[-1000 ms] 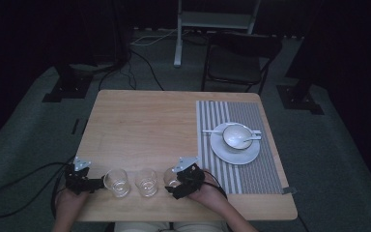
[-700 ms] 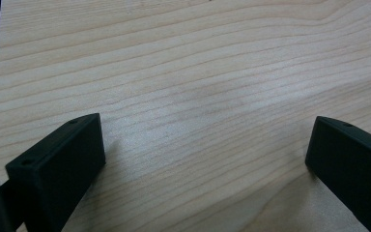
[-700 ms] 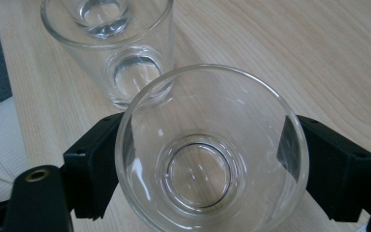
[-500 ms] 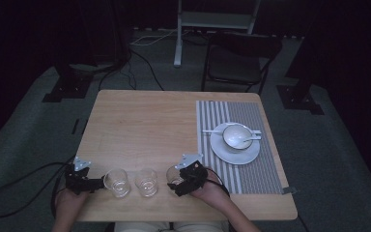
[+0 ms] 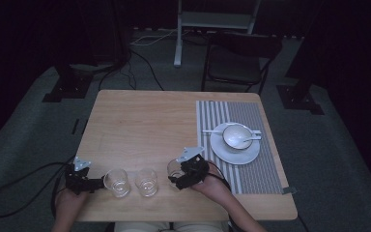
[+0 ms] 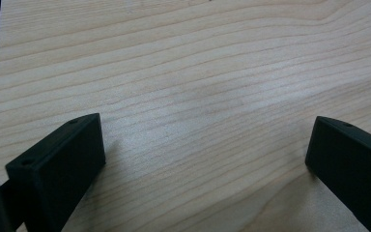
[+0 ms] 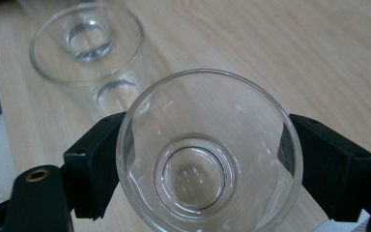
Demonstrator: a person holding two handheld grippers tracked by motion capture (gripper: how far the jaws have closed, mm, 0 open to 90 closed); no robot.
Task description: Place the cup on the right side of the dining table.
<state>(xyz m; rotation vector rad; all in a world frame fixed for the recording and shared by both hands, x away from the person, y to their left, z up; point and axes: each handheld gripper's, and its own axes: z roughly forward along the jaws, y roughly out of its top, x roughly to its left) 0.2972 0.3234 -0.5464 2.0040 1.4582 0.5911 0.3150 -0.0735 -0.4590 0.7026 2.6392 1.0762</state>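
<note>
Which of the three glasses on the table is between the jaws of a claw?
The rightmost glass, nearest the striped mat: the right claw grips it. The middle glass and left glass stand free.

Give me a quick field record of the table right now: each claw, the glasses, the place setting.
right claw: jaws on either side of the rightmost glass, touching its walls; glass upright, empty
left claw: open, bare wood between the jaws, left of the glasses
other glasses: middle glass and left glass, upright on the table, near front edge
place setting: bowl on plate, on striped placemat at right
</note>
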